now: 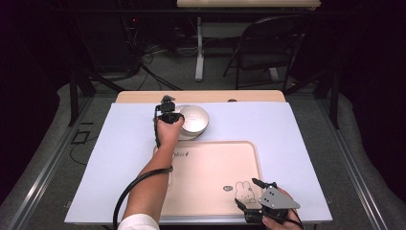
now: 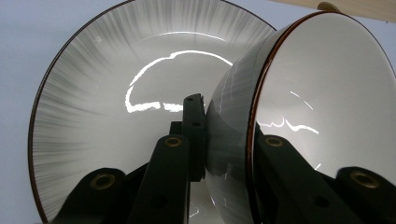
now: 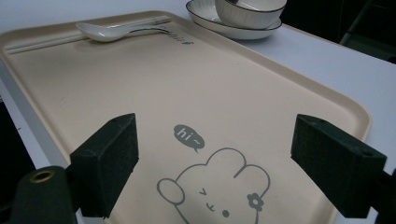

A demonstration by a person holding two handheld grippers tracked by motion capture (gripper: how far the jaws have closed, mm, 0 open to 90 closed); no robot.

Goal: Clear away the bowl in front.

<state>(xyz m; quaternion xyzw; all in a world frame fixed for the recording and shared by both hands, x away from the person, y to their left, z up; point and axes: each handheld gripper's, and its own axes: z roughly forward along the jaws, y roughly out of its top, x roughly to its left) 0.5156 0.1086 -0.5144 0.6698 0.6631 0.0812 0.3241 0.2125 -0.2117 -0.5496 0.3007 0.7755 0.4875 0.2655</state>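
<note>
A: Nearest, the right gripper [image 1: 251,194] hovers over the tray's [image 1: 210,143] near edge, jaws wide apart, nothing between them.

B: Beyond the tray's far edge, the left gripper [image 1: 168,111] clamps the bowl's [image 2: 322,88] rim; the bowl sits on the plate [image 2: 116,93].

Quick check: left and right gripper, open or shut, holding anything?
Left gripper: shut on the bowl rim, over the plate.
Right gripper: open, empty, above the tray.

A dark room surrounds the pale blue-white surface [image 1: 297,129], with grey floor [image 1: 167,72] behind it. A black folding chair [image 1: 261,43] stands beside a table leg [image 1: 199,48]; cables [image 1: 153,50], probably from dim equipment, trail across the floor.
</note>
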